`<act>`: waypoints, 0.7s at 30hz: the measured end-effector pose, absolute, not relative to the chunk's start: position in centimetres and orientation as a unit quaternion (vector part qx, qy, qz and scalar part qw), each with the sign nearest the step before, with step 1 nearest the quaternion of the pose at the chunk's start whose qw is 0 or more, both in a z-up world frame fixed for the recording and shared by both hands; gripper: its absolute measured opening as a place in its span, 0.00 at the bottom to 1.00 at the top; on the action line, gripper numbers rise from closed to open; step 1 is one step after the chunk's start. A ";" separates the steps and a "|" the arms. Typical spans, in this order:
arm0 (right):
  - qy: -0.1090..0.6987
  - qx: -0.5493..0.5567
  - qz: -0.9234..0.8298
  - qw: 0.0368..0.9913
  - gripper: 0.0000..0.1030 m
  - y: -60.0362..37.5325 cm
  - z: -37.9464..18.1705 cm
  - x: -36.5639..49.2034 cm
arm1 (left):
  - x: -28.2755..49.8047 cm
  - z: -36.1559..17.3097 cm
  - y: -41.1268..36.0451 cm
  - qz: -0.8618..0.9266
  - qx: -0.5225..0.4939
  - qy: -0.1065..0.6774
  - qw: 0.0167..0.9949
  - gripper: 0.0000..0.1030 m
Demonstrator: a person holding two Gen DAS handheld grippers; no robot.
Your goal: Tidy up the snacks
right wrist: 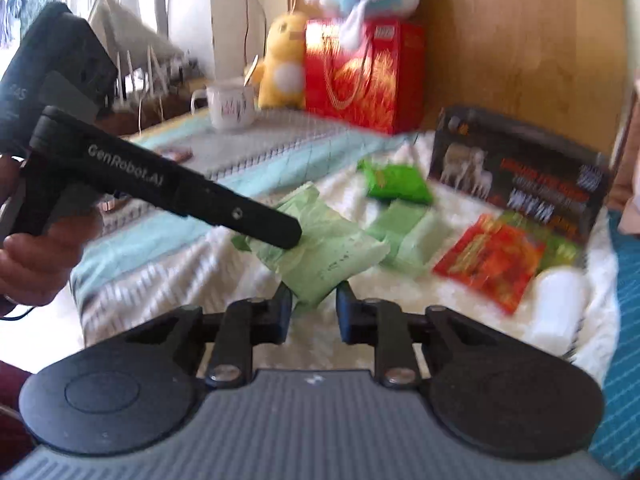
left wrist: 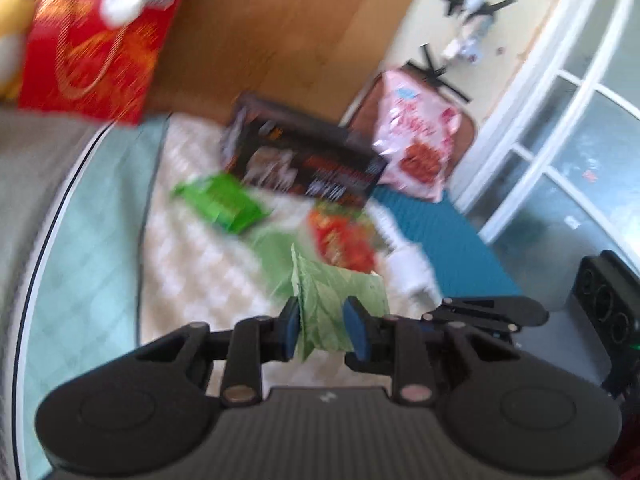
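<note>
Two hand-held grippers are on one pale green packet (left wrist: 340, 308): my left hand-held gripper (left wrist: 326, 326) pinches it between narrow pads, and my right hand-held gripper (right wrist: 314, 308) has closed to a narrow gap on its lower corner. It hangs just above the white blanket (right wrist: 200, 272) on the bed. I'd let one grip lead so the soft film doesn't tear, and move slowly, since both views are blurred. Beyond lie more pale green packets (right wrist: 404, 228), a bright green pack (right wrist: 396, 182), a red pack (right wrist: 488, 260), then the dark box (right wrist: 520, 180).
</note>
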State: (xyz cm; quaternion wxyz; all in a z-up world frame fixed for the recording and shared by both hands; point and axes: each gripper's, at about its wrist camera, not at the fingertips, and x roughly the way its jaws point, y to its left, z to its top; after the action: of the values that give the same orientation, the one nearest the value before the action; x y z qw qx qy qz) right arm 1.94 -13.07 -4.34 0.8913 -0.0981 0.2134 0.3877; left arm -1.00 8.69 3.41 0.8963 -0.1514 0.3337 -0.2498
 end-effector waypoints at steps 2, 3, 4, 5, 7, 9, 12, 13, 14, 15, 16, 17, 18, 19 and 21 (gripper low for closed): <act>0.202 -0.084 0.370 0.903 0.25 -13.8 -2.8 3.0 | 0.7 4.5 7.6 -0.259 -0.132 0.319 0.902 0.24; 0.196 -0.085 0.359 0.909 0.25 -14.1 -2.1 3.8 | 2.0 5.0 7.0 -0.261 -0.122 0.309 0.906 0.24; 0.189 -0.087 0.347 0.915 0.25 -14.3 -1.3 4.7 | 3.3 5.5 6.4 -0.260 -0.116 0.301 0.910 0.24; 0.184 -0.089 0.334 0.920 0.25 -14.5 -0.6 5.8 | 5.2 6.1 6.0 -0.258 -0.114 0.295 0.913 0.24; 0.180 -0.084 0.307 0.931 0.25 -14.4 0.3 9.0 | 8.5 7.0 5.0 -0.253 -0.111 0.288 0.917 0.24; 0.178 -0.073 0.286 0.939 0.25 -15.0 1.2 12.3 | 12.0 7.8 3.9 -0.245 -0.103 0.278 0.923 0.24; 0.183 -0.064 0.251 0.949 0.25 -15.6 2.3 16.2 | 16.2 8.4 2.3 -0.236 -0.105 0.280 0.924 0.25; 0.186 -0.059 0.238 0.951 0.25 -15.8 2.4 17.4 | 17.4 8.4 1.8 -0.233 -0.104 0.283 0.924 0.26; 0.190 -0.052 0.223 0.955 0.25 -16.1 2.4 18.5 | 18.4 8.3 1.2 -0.231 -0.102 0.287 0.924 0.27; 0.195 -0.045 0.210 0.957 0.25 -16.5 2.2 19.3 | 19.3 8.0 0.6 -0.225 -0.099 0.291 0.924 0.28; 0.199 -0.039 0.197 0.959 0.28 -16.8 2.0 20.0 | 20.1 7.7 -0.1 -0.216 -0.096 0.297 0.925 0.29; 0.200 -0.036 0.181 0.962 0.30 -17.0 1.9 20.3 | 20.6 7.4 -0.8 -0.206 -0.089 0.304 0.926 0.31; 0.201 -0.035 0.169 0.964 0.30 -17.4 1.8 20.4 | 20.9 7.0 -1.2 -0.200 -0.082 0.311 0.926 0.32; 0.200 -0.031 0.163 0.966 0.32 -17.7 1.7 20.5 | 21.0 6.8 -1.4 -0.194 -0.077 0.316 0.926 0.32; 0.200 -0.015 0.164 0.966 0.33 -18.6 1.6 19.7 | 20.5 6.3 -1.4 -0.189 -0.077 0.317 0.926 0.32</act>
State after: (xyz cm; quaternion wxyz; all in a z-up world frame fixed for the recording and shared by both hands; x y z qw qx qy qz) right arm 19.72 -18.62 1.65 0.9659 -0.0145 0.2001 0.1639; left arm 20.53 -1.42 6.33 0.9262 -0.0766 0.3167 -0.1895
